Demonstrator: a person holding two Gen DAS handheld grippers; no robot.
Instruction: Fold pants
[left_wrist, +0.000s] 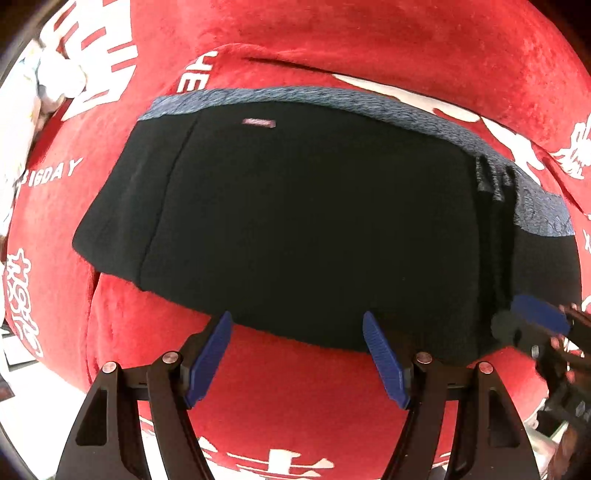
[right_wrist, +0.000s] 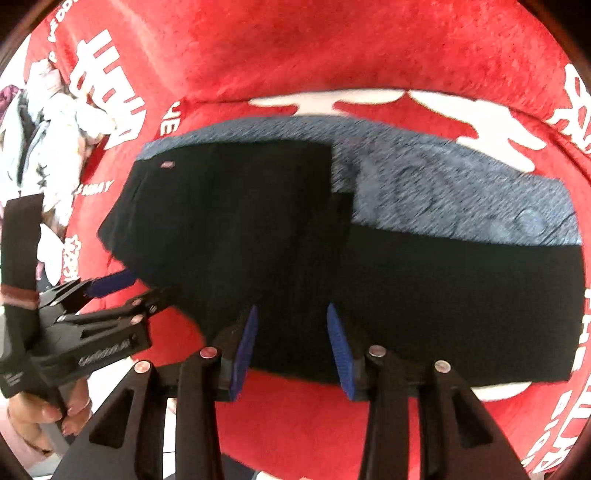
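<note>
Black pants (left_wrist: 303, 221) with a blue-grey lining lie folded in a flat block on the red cloth; they also show in the right wrist view (right_wrist: 332, 258). My left gripper (left_wrist: 297, 321) is open and empty, its blue pads at the near edge of the pants. It shows from the side in the right wrist view (right_wrist: 136, 286), at the left near corner of the pants. My right gripper (right_wrist: 291, 314) is open, its pads over the near edge of the pants, holding nothing. In the left wrist view it (left_wrist: 535, 321) is blurred at the right end of the pants.
A red plush cloth (left_wrist: 332, 44) with white printed letters covers the surface. A heap of white and light clothes (right_wrist: 48, 122) lies at the far left, seen also in the left wrist view (left_wrist: 48, 77). A hand (right_wrist: 55, 410) holds the left gripper's handle.
</note>
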